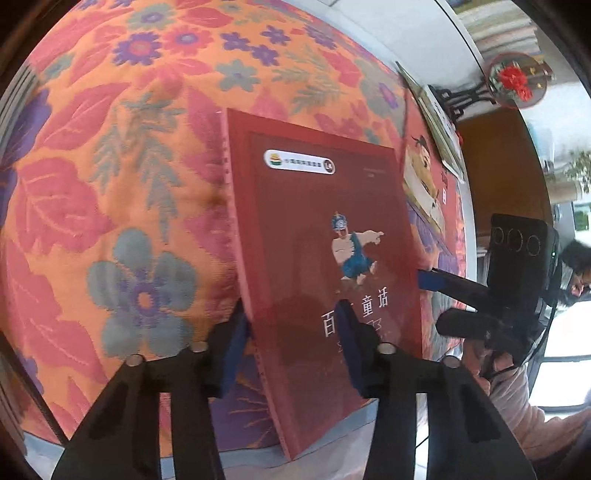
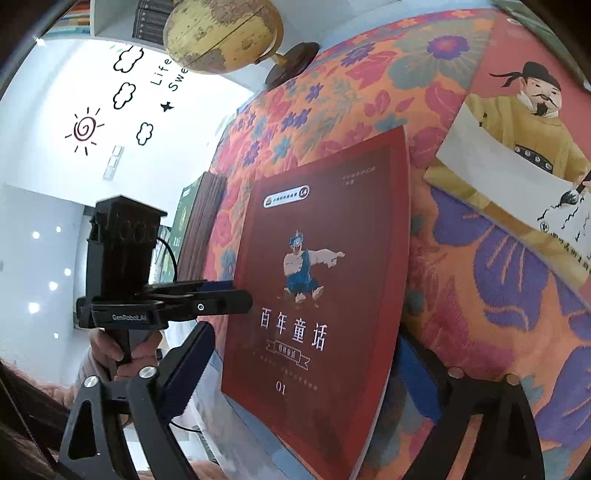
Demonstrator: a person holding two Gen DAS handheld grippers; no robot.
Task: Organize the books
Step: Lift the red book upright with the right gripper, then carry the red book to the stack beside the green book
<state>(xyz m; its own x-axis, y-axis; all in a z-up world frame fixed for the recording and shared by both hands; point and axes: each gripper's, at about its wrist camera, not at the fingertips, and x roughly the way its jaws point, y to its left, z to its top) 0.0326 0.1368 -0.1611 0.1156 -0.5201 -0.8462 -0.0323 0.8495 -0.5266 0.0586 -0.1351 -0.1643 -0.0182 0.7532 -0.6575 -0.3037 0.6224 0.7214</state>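
Observation:
A dark red book with a cartoon figure on its cover is tilted up off the flowered cloth. My left gripper is shut on its spine edge, one pad under it and one on the cover. In the right wrist view the same red book fills the middle, with the left gripper clamped on its left edge. My right gripper is open, its fingers wide on either side of the book's near edge. A second book showing a man in a yellow robe lies at the right.
A stack of dark books lies at the cloth's far edge. A globe stands on the table behind. A round red ornament on a black stand and a thin book lie beyond the robe book.

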